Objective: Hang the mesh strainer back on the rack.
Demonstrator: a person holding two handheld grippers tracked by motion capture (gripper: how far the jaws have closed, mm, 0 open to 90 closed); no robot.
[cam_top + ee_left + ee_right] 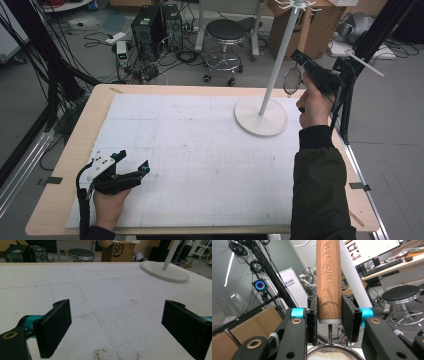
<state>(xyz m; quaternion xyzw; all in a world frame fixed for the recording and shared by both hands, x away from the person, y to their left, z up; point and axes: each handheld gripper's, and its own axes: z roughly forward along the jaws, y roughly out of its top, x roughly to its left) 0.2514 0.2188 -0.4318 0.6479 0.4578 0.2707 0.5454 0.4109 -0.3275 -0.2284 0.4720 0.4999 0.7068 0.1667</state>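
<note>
The right gripper (329, 315) is clenched on the wooden handle (329, 277) of a small strainer (292, 81) — its two black jaws press flat against either side of the handle near its lower end. The handle is a round, light-brown piece of wood with visible grain and the words "KITCHEN TOOL" burned in along its length. Below the jaws a white collar closes the wood, a thin metal stem runs on from it, and the rim and fine wire mesh (329, 355) of the strainer's bowl show at the near edge of the right gripper view.

In the high view the strainer hangs in the air at the far right of the table (60, 170), held up by the right gripper (305, 62) just beside the white pole of a stand (261, 117). Its round mesh bowl points down and is above the stand's round white base, clear of it.

The left gripper (131, 161) rests low over the white mat (200, 150) at the near left of the table — its jaws are spread wide with nothing between them, well apart from the strainer.
</note>
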